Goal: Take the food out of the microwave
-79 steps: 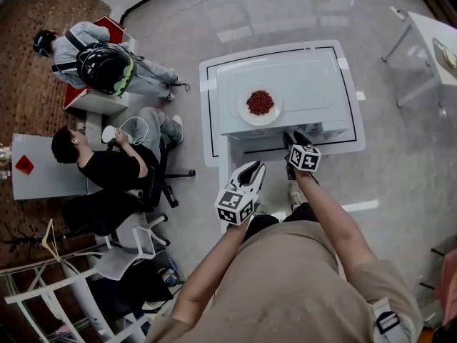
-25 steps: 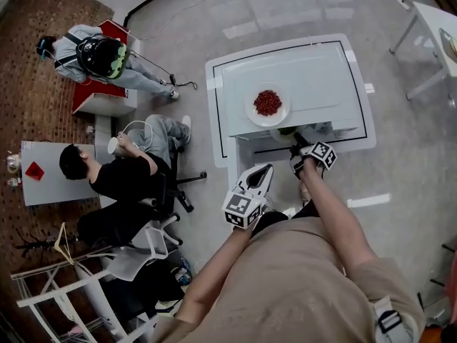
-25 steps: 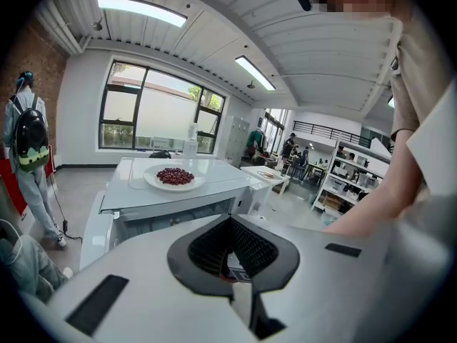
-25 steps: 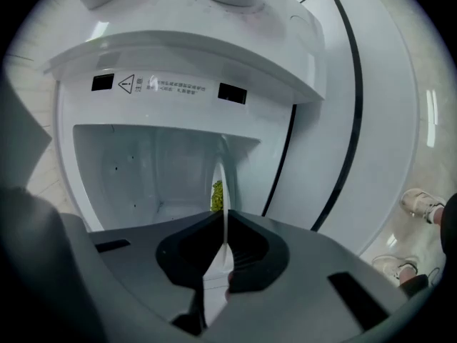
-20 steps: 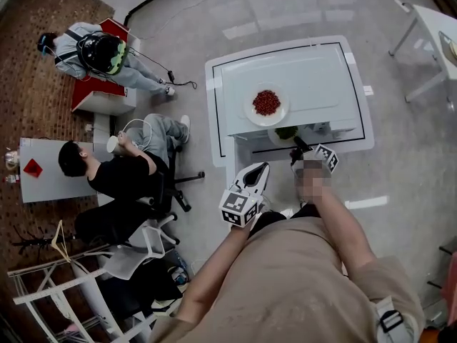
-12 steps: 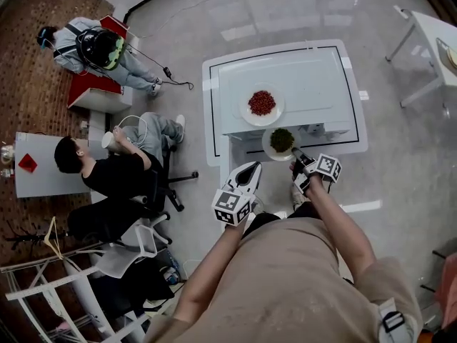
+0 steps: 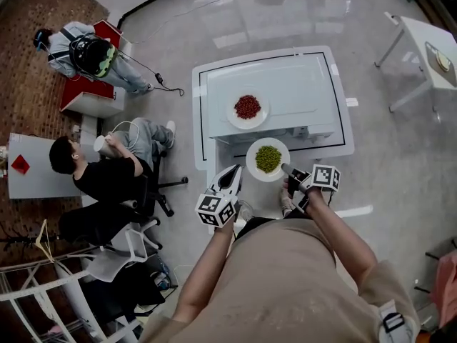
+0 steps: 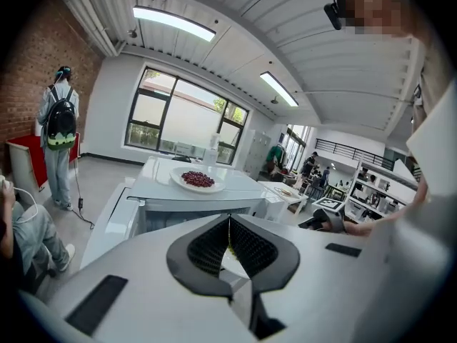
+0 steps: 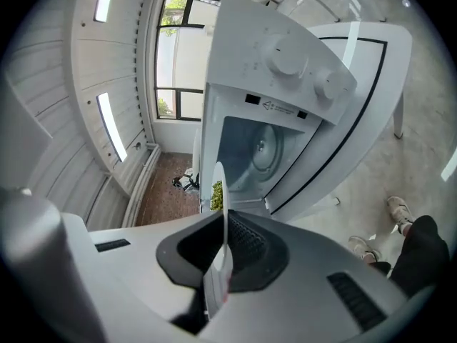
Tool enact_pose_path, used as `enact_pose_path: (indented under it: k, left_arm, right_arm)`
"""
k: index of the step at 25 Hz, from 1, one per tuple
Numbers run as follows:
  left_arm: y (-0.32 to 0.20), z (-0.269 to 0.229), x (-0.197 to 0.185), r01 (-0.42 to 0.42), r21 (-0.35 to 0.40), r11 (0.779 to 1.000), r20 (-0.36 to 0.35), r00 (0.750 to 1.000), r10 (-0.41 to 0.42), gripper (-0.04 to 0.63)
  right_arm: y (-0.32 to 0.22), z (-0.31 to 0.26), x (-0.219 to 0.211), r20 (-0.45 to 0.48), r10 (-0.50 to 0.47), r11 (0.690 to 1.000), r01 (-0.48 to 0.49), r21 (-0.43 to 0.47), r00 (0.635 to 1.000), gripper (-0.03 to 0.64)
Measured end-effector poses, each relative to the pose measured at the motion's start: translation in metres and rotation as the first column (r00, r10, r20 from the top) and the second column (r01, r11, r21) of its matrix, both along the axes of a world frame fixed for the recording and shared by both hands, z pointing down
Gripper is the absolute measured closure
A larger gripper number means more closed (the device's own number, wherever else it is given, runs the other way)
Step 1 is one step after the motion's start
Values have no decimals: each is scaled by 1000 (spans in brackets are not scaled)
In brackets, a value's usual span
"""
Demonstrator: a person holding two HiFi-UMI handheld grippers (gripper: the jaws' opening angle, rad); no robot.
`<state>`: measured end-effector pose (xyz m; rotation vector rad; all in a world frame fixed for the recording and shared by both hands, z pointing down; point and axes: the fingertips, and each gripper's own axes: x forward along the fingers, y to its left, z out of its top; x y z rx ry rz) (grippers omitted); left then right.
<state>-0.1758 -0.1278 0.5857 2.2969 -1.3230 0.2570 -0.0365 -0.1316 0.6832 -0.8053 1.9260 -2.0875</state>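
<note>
A white plate of green food hangs in front of the open microwave, clear of it. My right gripper is shut on the plate's near rim. In the right gripper view the plate stands edge-on between the pads of that gripper, with the empty microwave cavity behind it. A second plate with red food rests on top of the microwave. My left gripper is held lower left of the green plate, shut with nothing in it; its tips meet.
The microwave stands on a white table with a black border line. A person sits on a chair to the left, and another with a backpack is further back. A small white table stands at the far right.
The right gripper has drawn the plate of green food out of the microwave and lifted it back toward me. The left gripper has hardly moved.
</note>
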Motion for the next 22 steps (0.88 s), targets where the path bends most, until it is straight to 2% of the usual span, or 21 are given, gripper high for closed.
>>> enact_pose_path:
  k: [4, 8, 12, 16, 22]
  left_arm:
    - [1, -3, -6, 51, 4, 999, -38, 998, -51, 588]
    - [-2, -24, -11, 83, 43, 996, -75, 994, -80, 588]
    - [-7, -52, -14, 105, 99, 989, -106, 990, -95, 588]
    - [-12, -80, -13, 102, 151, 983, -129, 988, -83, 588]
    - [-25, -118, -2, 65, 237, 969, -103, 994, -42, 588]
  right_arm:
    - [8, -32, 6, 2, -38, 999, 38, 21, 999, 598]
    - [5, -75, 13, 38, -38, 998, 36, 59, 999, 598]
    - [-7, -117, 23, 65, -47, 985, 36, 168, 997, 598]
    - [-13, -150, 41, 102, 6, 985, -23, 173, 995, 598]
    - [-27, -197, 86, 89, 81, 953, -103, 284, 993, 598]
